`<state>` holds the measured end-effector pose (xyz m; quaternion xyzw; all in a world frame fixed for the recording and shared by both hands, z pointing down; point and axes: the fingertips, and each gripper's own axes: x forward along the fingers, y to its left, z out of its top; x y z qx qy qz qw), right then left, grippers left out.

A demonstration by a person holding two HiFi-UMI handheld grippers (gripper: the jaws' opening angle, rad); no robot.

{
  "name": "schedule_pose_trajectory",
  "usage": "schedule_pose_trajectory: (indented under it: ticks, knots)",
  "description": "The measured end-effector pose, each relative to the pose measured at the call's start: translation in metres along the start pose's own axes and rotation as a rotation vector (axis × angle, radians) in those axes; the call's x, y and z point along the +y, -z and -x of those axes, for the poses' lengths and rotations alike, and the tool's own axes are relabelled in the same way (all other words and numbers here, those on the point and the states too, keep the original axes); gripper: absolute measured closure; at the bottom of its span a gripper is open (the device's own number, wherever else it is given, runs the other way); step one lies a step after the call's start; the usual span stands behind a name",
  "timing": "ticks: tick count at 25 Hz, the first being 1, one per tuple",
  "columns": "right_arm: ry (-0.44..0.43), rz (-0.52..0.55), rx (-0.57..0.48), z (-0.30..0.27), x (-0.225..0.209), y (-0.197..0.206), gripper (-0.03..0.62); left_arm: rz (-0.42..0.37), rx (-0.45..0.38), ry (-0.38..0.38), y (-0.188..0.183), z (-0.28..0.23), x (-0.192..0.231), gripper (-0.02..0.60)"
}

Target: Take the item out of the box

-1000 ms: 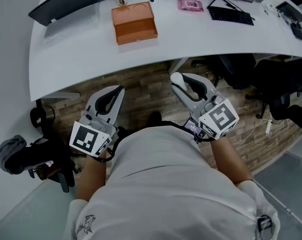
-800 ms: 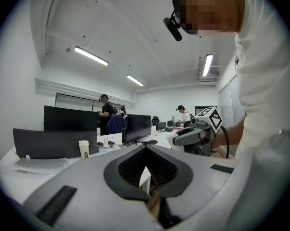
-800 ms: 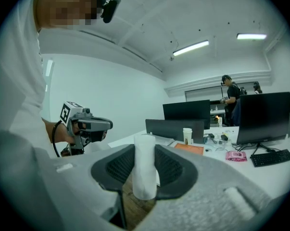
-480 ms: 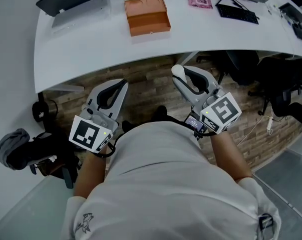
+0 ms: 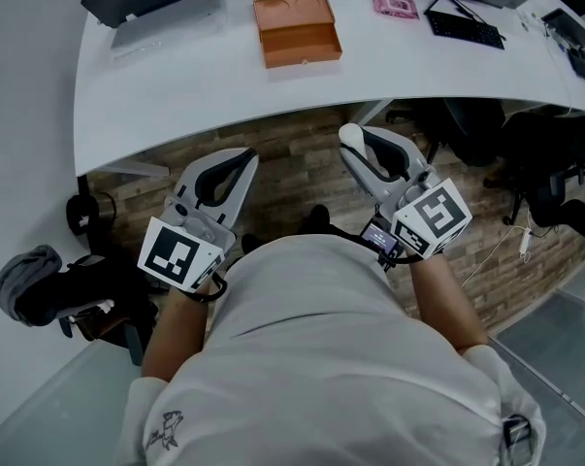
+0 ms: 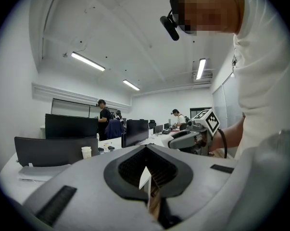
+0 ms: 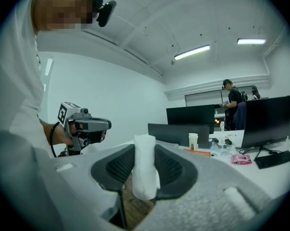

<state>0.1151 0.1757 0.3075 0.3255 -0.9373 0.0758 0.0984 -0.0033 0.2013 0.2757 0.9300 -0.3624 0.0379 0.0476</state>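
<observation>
Head view: both grippers are edging fwd toward the desk (image 5: 176,85); approach is only starting. The orange box (image 5: 297,29) is sitting well ahead, contents not visible. Left gripper (image 5: 245,158) is closing on just a thin white sliver (image 6: 145,179); right gripper (image 5: 352,139) is clamping a white roll (image 7: 145,165).

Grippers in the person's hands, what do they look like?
Both the left gripper and the right gripper are light grey, with curved jaws lined in ribbed black pads. Each carries a white cube printed with black square markers, and a black cable loops near each wrist. The person wears a pale short-sleeved T-shirt.
</observation>
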Motion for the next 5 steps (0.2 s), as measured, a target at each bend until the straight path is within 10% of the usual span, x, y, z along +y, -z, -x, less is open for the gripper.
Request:
schedule_pose_trajectory:
  ticks: [5]
  knots:
    - [-0.001,0.001,0.000,0.0034,0.0000,0.0029,0.467,0.003,-0.003,-0.004,0.0026,0.0003,-0.0031,0.583]
